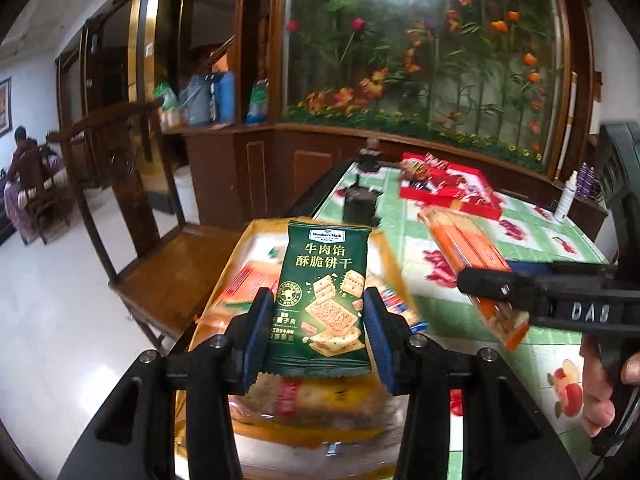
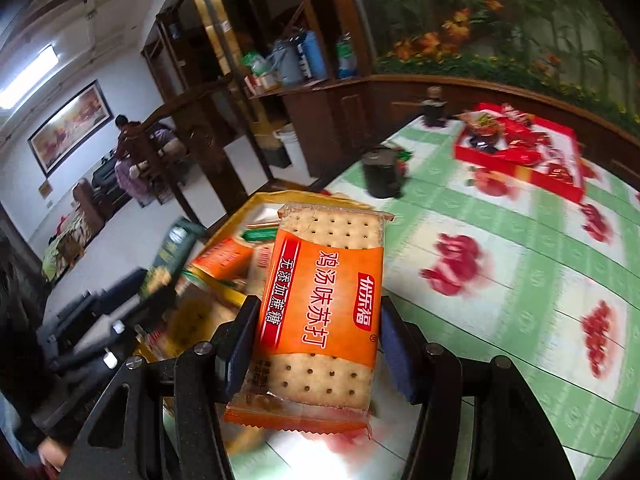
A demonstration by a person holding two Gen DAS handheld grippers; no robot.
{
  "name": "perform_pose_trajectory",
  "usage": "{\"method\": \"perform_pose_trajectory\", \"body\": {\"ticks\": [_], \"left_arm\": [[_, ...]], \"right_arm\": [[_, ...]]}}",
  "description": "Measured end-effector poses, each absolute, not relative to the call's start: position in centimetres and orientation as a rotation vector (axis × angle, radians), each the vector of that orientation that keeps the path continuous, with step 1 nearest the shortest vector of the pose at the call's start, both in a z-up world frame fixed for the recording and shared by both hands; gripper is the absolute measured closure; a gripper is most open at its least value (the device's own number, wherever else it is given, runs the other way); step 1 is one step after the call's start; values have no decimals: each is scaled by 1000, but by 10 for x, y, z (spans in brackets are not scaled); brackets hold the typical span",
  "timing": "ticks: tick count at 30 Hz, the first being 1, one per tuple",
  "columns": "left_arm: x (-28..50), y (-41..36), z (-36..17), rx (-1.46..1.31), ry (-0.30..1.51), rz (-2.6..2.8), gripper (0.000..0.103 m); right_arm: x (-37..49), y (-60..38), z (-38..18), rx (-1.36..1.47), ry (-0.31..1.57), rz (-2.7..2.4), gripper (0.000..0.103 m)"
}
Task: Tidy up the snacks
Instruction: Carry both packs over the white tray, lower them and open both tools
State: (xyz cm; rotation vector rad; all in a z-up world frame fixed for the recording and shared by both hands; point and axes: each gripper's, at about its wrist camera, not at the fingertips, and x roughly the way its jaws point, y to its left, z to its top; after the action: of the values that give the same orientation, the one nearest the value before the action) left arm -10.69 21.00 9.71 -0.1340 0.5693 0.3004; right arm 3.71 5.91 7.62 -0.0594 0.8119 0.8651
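- Left gripper (image 1: 320,316): clamped across the lower half of 1 green cracker packet (image 1: 325,296), pads on its 2 long side edges. The packet stands upright above the yellow box (image 1: 384,248) of mixed snacks at the table's near left corner.
- Right gripper (image 2: 318,334): closed on 1 orange soda-cracker packet (image 2: 320,304), held by its long sides over the table (image 2: 500,240), just beside the same box.
- Handling, as judged: both packets are light, the film slick, the crackers inside brittle. Grip the flat stack from the sides at mid-length with modest pressure; squeezing harder risks cracking, and the crimped end seals offer poor purchase.
- Red tray (image 2: 520,152) of wrapped snacks sits toward the far edge, well apart.
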Motion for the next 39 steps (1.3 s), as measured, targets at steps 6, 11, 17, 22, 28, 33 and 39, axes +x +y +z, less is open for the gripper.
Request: {"method": "perform_pose_trajectory", "body": {"ticks": [6, 11, 17, 22, 28, 33, 39], "left_arm": [[-100, 221, 80, -143, 610, 298, 58], [-91, 225, 74, -152, 617, 292, 58], [-85, 222, 72, -127, 599, 306, 58], [-87, 229, 72, -156, 588, 300, 57], [-87, 232, 72, -166, 587, 294, 45], [-88, 226, 72, -159, 585, 295, 38], [-90, 219, 72, -141, 578, 311, 33]], "right_arm": [[56, 115, 66, -82, 865, 877, 41], [71, 154, 54, -123, 894, 851, 41], [79, 179, 43, -165, 872, 809, 41], [86, 191, 36, -187, 886, 793, 41], [79, 190, 38, -196, 868, 804, 39], [74, 181, 46, -181, 840, 815, 38], [62, 163, 56, -154, 812, 829, 38]]}}
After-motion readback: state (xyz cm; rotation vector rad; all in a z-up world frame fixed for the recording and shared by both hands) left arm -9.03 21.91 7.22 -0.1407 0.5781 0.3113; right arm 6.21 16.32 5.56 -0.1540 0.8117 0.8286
